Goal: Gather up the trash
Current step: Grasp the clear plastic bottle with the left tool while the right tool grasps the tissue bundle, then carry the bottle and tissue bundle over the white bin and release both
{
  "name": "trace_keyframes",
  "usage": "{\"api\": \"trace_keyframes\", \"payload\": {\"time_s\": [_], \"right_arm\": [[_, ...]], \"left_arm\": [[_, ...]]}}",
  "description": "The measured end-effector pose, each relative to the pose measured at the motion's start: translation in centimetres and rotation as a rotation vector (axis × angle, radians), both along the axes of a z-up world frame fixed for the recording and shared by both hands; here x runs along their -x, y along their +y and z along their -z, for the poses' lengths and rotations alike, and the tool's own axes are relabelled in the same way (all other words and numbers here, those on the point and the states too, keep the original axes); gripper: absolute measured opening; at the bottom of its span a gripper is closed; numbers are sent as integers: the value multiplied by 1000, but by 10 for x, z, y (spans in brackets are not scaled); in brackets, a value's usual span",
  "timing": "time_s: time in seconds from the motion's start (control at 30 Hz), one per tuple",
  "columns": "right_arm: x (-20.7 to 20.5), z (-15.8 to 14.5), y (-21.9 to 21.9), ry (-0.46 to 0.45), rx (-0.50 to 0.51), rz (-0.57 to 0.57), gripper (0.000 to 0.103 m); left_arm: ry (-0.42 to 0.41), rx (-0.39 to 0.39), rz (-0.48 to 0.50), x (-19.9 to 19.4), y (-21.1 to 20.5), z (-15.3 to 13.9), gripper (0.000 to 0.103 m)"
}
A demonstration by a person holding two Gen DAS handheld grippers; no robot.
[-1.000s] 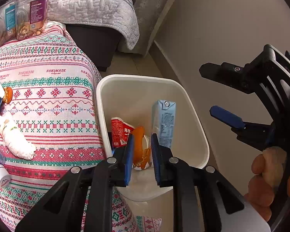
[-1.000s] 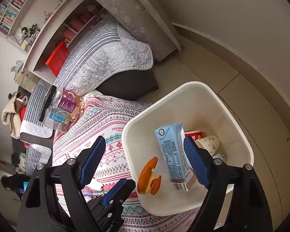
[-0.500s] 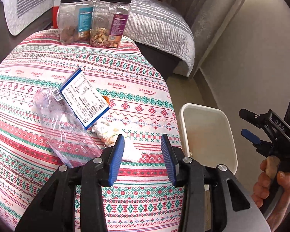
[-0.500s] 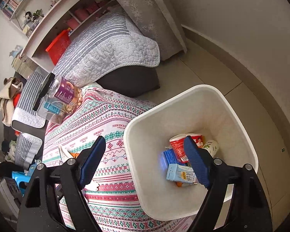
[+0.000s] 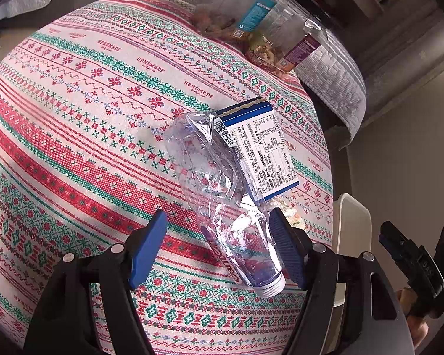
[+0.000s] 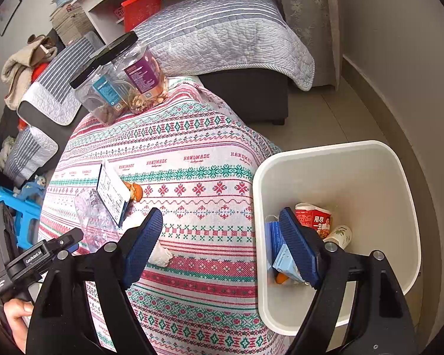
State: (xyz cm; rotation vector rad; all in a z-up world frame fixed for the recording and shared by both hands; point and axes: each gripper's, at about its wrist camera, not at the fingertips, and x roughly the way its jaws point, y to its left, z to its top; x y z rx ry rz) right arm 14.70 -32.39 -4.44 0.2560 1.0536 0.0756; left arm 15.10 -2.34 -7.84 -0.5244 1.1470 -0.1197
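A crushed clear plastic bottle [image 5: 222, 195] with a white cap lies on the patterned tablecloth [image 5: 83, 153]. My left gripper [image 5: 217, 216] hovers over its cap end, jaws opening, with the bottle between them and the pads not pressing it. A blue-and-white packet [image 5: 260, 151] leans on the bottle. A crumpled white tissue [image 6: 159, 254] and a piece of orange peel [image 6: 134, 190] lie nearby. My right gripper [image 6: 220, 213] is open over the table's edge beside the white bin [image 6: 405, 183], jaws closing slightly on nothing. The bin holds a red carton [image 6: 313, 219] and a blue carton [image 6: 281, 254].
Two clear jars with black lids [image 6: 118, 80] stand at the table's far edge. A bed with a striped quilt [image 6: 228, 29] lies behind, and a wall runs close by the bin. My left gripper [image 6: 59, 242] shows at the right wrist view's lower left.
My left gripper swung from above the bin to above the bottle, and its jaws widened. My right gripper swung from over the bin towards the table. The blue carton toppled over in the bin.
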Motion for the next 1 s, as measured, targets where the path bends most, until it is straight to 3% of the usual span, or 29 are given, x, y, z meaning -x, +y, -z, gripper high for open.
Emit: {"api": "trace_keyframes", "payload": {"time_s": [0.27, 0.53, 0.8, 0.97, 1.0], "right_arm": [[-11, 17, 59, 41, 37, -135, 73], [-15, 36, 91, 108, 62, -232, 68], [-15, 60, 118, 188, 79, -312, 46], [-12, 67, 132, 196, 128, -340, 26], [-12, 66, 131, 196, 118, -338, 26]], "left_arm": [[4, 26, 5, -11, -12, 18, 71], [-1, 70, -1, -19, -8, 28, 71], [-12, 101, 1, -21, -9, 29, 58], [-32, 37, -3, -12, -4, 19, 51], [-33, 22, -7, -10, -1, 16, 51]]}}
